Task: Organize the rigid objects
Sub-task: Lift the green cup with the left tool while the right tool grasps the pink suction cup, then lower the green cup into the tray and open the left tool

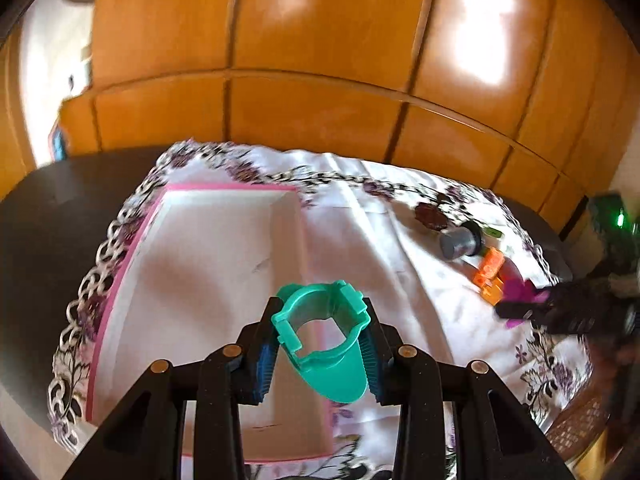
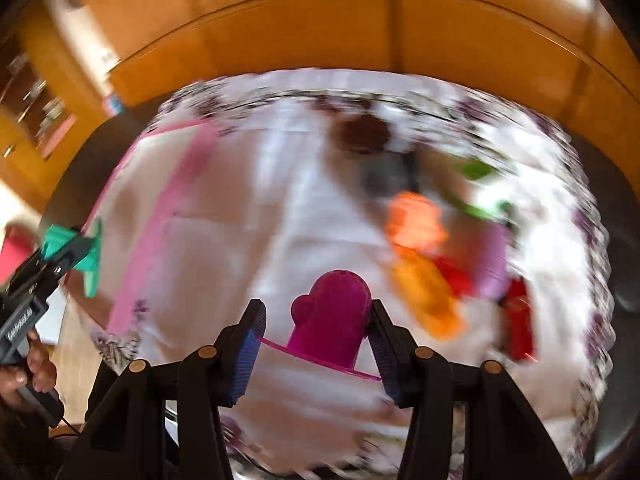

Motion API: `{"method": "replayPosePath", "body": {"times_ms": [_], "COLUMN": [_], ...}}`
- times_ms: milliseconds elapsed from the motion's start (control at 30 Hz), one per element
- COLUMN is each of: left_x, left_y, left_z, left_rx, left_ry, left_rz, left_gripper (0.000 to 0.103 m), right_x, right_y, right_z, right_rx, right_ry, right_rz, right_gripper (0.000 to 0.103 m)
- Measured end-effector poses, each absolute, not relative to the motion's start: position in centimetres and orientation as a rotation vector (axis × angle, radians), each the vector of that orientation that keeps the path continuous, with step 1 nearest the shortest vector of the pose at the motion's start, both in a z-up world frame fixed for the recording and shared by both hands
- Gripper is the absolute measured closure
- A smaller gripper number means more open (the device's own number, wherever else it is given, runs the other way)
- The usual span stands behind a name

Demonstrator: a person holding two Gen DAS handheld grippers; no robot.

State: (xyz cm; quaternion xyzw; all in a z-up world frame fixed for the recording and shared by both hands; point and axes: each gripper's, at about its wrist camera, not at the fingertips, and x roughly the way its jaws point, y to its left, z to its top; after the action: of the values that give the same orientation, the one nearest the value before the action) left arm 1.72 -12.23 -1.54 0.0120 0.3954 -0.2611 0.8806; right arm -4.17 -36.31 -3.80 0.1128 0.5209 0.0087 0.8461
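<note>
My left gripper (image 1: pixel 320 320) is shut on a teal plastic piece (image 1: pixel 324 336) and holds it above the near right part of a pink-rimmed white tray (image 1: pixel 192 264). My right gripper (image 2: pixel 318 320) is shut on a magenta cactus-shaped piece (image 2: pixel 330 316), held above the white floral cloth (image 2: pixel 280 208). The right wrist view is blurred by motion. The left gripper with the teal piece (image 2: pixel 86 256) shows at its left edge, beside the tray (image 2: pixel 168 216). The right gripper with the magenta piece (image 1: pixel 520 292) shows at the right of the left wrist view.
Loose pieces lie on the cloth at the right: a brown flower shape (image 1: pixel 430 216), a grey cylinder (image 1: pixel 460 242), an orange block (image 1: pixel 488 268), plus blurred orange (image 2: pixel 424 292), red (image 2: pixel 520 320) and green (image 2: pixel 476 170) pieces. Wooden cabinets (image 1: pixel 320 60) stand behind the dark table (image 1: pixel 48 232).
</note>
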Motion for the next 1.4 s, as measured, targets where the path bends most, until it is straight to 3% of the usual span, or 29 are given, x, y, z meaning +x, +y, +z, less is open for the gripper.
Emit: {"method": "replayPosePath", "body": {"times_ms": [367,833,900,1067,1200,1400], "left_x": [9.8,21.7,22.8,22.2,19.0,13.0], "left_y": [-4.7,-8.2,-8.4,-7.9,-6.7,-4.3], "left_z": [-3.2,-6.7,-7.1,-6.1,-3.4,-2.1], "left_rx": [-0.017,0.045,0.038,0.027,0.046,0.012], "left_ry": [0.907,1.02,1.023,0.986,0.871,0.816], "left_rz": [-0.403,-0.377,-0.37,-0.348,-0.289,-0.243], "left_gripper": [0.066,0.065,0.045,0.032,0.015,0.015], "right_x": [0.9,1.0,1.0,1.0,1.0,1.0], "right_y": [-31.8,-32.9,-32.9,-32.8,-32.7,-32.5], "right_z": [-9.4,-9.8,-9.8,-9.8,-9.8,-9.9], "right_rx": [0.124,0.181,0.181,0.175,0.169,0.162], "right_ry": [1.122,1.106,1.105,1.104,1.104,1.094], "right_rz": [0.079,0.103,0.104,0.1,0.093,0.068], "right_gripper": [0.051,0.05,0.05,0.05,0.05,0.05]}}
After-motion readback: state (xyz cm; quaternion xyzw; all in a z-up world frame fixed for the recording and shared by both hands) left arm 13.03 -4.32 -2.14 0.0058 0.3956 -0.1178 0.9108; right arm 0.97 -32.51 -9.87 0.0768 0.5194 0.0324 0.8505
